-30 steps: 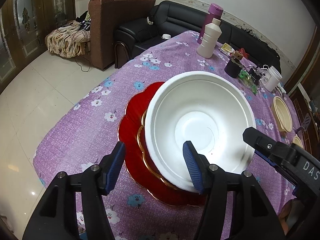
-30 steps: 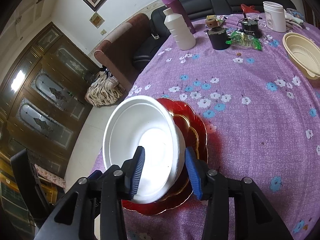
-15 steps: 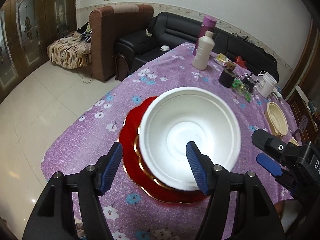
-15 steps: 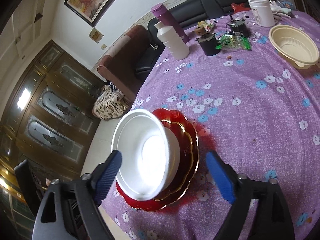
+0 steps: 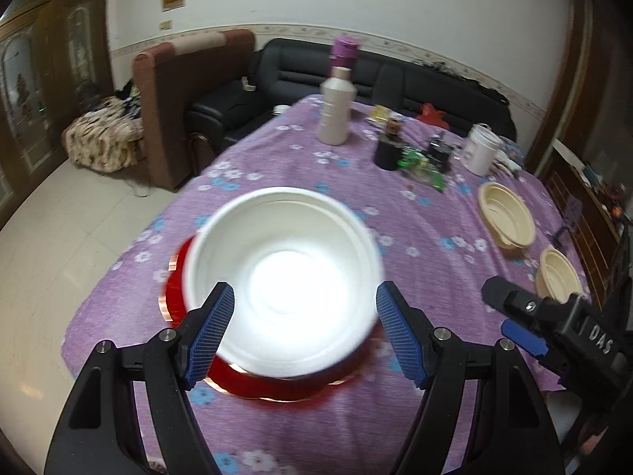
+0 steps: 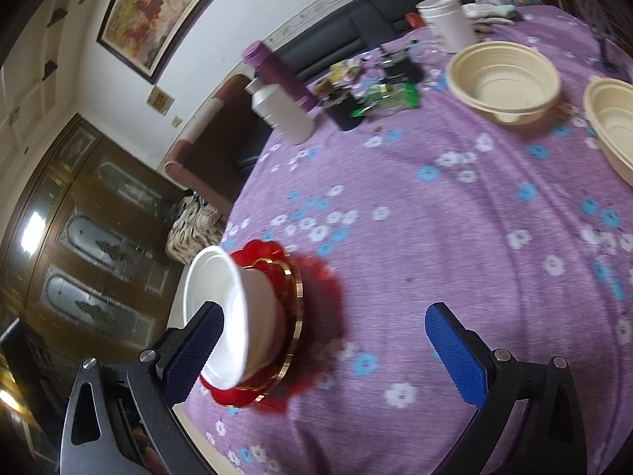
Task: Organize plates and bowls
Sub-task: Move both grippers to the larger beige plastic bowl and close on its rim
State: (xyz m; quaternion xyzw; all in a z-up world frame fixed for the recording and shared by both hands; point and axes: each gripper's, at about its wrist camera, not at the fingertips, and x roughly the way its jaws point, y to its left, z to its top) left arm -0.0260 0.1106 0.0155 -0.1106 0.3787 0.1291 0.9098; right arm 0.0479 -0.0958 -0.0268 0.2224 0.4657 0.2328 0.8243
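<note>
A white bowl (image 5: 285,277) sits on a stack of red gold-rimmed plates (image 5: 178,301) near the table's front left; it also shows in the right wrist view (image 6: 229,316), on the red plates (image 6: 292,301). My left gripper (image 5: 304,336) is open and empty, its fingers either side of the bowl and nearer the camera. My right gripper (image 6: 324,356) is open and empty, to the right of the stack. Two beige bowls (image 6: 502,79) (image 6: 613,126) lie at the far right, the larger also showing in the left wrist view (image 5: 506,219).
A purple flowered tablecloth (image 6: 455,237) covers the table. A white bottle (image 5: 336,111), a purple flask (image 5: 345,53), a white tub (image 5: 480,150), a black cup (image 5: 387,150) and green wrappers (image 5: 419,166) stand at the far end. A sofa and an armchair stand beyond.
My right gripper let go of the white bowl, opened wide and drew back to the right. My left gripper opened wider and rose. The bowl now rests on the red plates.
</note>
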